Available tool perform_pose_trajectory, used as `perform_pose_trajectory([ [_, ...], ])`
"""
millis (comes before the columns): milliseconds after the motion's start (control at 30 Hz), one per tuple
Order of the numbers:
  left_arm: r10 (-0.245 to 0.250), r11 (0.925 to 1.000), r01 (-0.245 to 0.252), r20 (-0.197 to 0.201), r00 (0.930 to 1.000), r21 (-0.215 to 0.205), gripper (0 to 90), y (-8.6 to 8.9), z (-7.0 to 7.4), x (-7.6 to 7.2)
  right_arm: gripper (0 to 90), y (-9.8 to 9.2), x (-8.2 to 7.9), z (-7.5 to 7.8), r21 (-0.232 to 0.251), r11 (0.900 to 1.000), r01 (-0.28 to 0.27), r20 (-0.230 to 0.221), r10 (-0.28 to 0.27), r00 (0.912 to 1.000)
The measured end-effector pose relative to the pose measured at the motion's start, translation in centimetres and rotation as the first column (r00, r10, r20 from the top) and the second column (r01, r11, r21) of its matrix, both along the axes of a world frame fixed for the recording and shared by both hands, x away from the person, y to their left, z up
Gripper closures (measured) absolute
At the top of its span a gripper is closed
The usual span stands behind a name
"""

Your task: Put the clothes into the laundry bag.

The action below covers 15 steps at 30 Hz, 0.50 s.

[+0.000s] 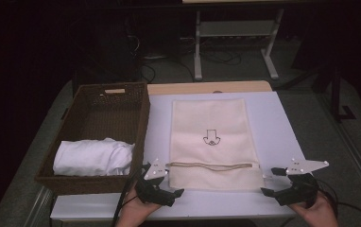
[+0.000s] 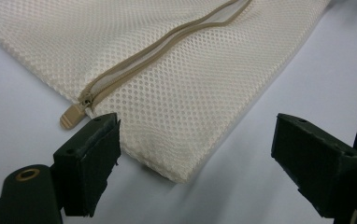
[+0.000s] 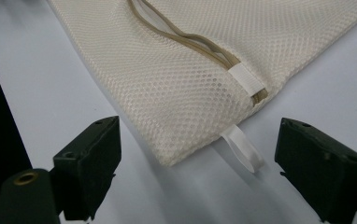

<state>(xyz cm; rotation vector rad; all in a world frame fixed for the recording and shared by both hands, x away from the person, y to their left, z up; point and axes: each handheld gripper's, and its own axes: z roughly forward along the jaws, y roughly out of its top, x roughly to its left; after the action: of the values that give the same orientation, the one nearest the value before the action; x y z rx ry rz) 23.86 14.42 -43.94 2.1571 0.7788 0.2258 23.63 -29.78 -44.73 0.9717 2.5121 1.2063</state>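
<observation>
One mesh bag (image 1: 212,142), one wicker basket (image 1: 86,181), one white cloth (image 1: 93,157), two tongs.

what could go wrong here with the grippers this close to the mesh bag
1. The zipper pull lies right beside the left gripper; open jaws might pinch mesh instead.
2. The mesh bag lies flat, so the right gripper may catch only the white loop.
3. The zipper looks shut, so the white cloth in the basket cannot go in yet.

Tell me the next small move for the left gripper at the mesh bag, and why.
Probably ease the left gripper forward and toward the zipper pull, then close on it. Its jaws stand open and apart from the mesh laundry bag, the zipper looks shut, and the white garment waits in the wicker basket.
</observation>
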Motion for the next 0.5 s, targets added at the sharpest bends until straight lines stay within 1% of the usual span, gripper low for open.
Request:
perform_pose_trajectory([
  [167, 0.002, 1.0, -0.002, -0.01, 1.0, -0.002, 15.1, 0.1, -0.1, 0.1, 14.1, 0.1, 0.1, -0.1, 0.005, 1.0, -0.007, -0.004, 0.007, 1.0],
  [300, 0.004, 1.0, -0.004, -0.012, 0.9999, -0.003, 15.1, 0.1, -0.2, -0.1, 14.1, 0.3, 0.0, 0.0, 0.002, 1.0, -0.017, -0.003, 0.017, 0.9999],
  [400, 0.005, 1.0, -0.005, -0.008, 1.0, 0.003, 15.2, 0.1, -0.1, -0.1, 14.2, 0.5, 0.1, 0.3, 0.011, 1.0, -0.023, 0.003, 0.023, 0.9997],
  [433, 0.008, 1.0, -0.008, -0.005, 1.0, 0.0, 15.2, 0.1, -0.1, -0.1, 14.2, 0.6, 0.2, 0.5, 0.021, 0.999, -0.029, 0.003, 0.029, 0.9996],
  [467, 0.012, 0.9999, -0.012, -0.002, 0.9999, 0.002, 15.2, 0.1, -0.1, -0.1, 14.2, 0.8, 0.4, 0.8, 0.024, 0.999, -0.04, 0.011, 0.04, 0.9991],
  [500, 0.017, 0.9999, -0.017, -0.001, 0.9999, 0.001, 15.2, 0.2, -0.1, -0.1, 14.3, 1.1, 0.6, 1.1, 0.021, 0.999, -0.04, 0.015, 0.04, 0.9991],
])
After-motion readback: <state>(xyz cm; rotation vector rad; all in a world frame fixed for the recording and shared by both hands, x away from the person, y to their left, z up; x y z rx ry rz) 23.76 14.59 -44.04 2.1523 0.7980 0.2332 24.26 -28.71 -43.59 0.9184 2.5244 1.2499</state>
